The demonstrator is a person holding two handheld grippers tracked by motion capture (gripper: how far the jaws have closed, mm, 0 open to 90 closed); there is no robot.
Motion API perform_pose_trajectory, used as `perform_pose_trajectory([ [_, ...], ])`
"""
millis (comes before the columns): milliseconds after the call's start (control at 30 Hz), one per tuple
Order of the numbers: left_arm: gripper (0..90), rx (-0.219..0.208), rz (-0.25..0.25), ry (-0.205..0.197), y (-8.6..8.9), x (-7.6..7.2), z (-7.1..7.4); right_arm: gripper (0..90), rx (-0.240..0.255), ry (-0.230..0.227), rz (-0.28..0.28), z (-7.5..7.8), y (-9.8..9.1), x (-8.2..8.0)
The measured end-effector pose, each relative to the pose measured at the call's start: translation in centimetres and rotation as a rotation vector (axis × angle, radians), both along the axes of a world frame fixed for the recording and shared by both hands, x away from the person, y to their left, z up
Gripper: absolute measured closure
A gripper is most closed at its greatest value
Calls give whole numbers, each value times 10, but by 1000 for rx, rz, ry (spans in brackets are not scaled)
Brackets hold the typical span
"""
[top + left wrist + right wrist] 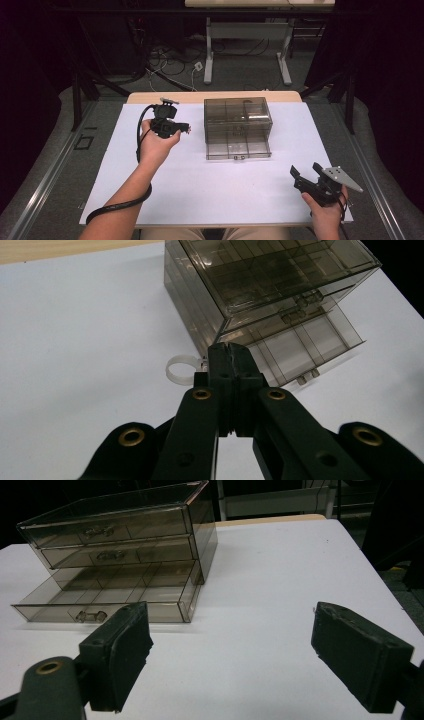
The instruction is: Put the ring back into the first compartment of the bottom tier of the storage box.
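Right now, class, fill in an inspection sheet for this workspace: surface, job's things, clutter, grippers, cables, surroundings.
Surface: white sheet over a wooden table.
Job's things: smoky clear drawer box, three drawers, bottom drawer pulled out, its compartments look bare.
Clutter: nothing seen.
Grippers: left gripper shut, a white ring at its tip, beside the box; right gripper open, holding nothing, near the sheet's front right corner.
Cables: black cable trails along the left forearm.
Surroundings: grey floor, loose floor cables, another table's legs behind.

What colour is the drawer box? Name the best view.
Smoky translucent grey-brown; the drawer box shows best in the right gripper view.
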State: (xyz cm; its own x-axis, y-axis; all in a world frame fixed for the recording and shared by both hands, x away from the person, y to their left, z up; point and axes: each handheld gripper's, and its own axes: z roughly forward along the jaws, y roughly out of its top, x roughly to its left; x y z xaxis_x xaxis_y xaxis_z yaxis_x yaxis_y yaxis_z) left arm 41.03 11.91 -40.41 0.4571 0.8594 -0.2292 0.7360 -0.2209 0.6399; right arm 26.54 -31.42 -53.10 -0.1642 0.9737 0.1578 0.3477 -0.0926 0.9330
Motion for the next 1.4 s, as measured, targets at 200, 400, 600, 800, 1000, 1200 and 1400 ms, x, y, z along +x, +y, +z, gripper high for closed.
perform_pose_trajectory([
  [200, 900, -10, 5, 1, -5, 2, 0, 154, -1, -9, -8, 0, -1, 0],
  [400, 900, -6, 3, -2, -9, 4, 0, 154, 6, -3, 2, 0, -2, 0],
  [600, 900, -21, 12, -16, -15, 3, -4, 155, 9, 1, 1, -1, -1, 0],
  [800, 900, -26, -5, -19, -25, 4, -8, 154, 6, -5, -1, 0, -3, 0],
  [1000, 900, -26, -14, -15, -32, 4, -12, 154, 1, -9, 7, 0, -2, 0],
  [1200, 900, -27, -20, -14, -38, 4, -16, 154, 7, -8, 7, 0, 0, 2],
  [1400, 900, -27, -16, -12, -41, 5, -21, 154, -1, -11, 15, 1, 1, 3],
])
